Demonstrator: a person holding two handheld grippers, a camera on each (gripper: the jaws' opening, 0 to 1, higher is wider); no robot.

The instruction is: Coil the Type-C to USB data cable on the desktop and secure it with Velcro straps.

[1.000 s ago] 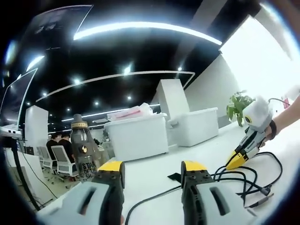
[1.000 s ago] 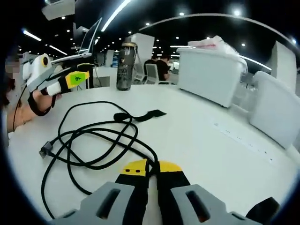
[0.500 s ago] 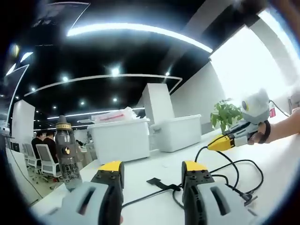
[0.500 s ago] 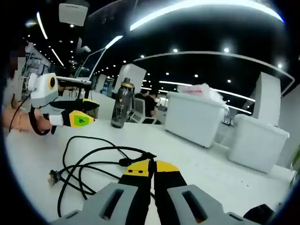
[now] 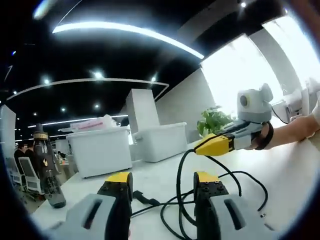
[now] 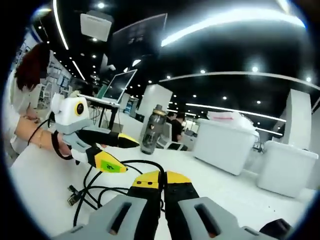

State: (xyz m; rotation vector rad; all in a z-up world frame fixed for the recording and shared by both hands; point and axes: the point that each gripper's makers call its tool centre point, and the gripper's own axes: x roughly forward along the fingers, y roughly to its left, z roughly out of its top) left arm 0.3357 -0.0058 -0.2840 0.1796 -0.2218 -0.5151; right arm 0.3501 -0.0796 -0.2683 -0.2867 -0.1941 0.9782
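The right gripper (image 6: pixel 160 176), clenched on the black cable (image 5: pixel 179 187) above the desktop (image 5: pixel 290 175), should lift slowly while the left gripper (image 5: pixel 162 181), jaws apart, guides a loop without tangling.

Nothing can be read for certain; the dark bottle (image 5: pixel 46 170) bears pale lettering, too blurred to make out.

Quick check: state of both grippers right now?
Left gripper: open, holding nothing.
Right gripper: shut on the black cable, lifting it off the desk.
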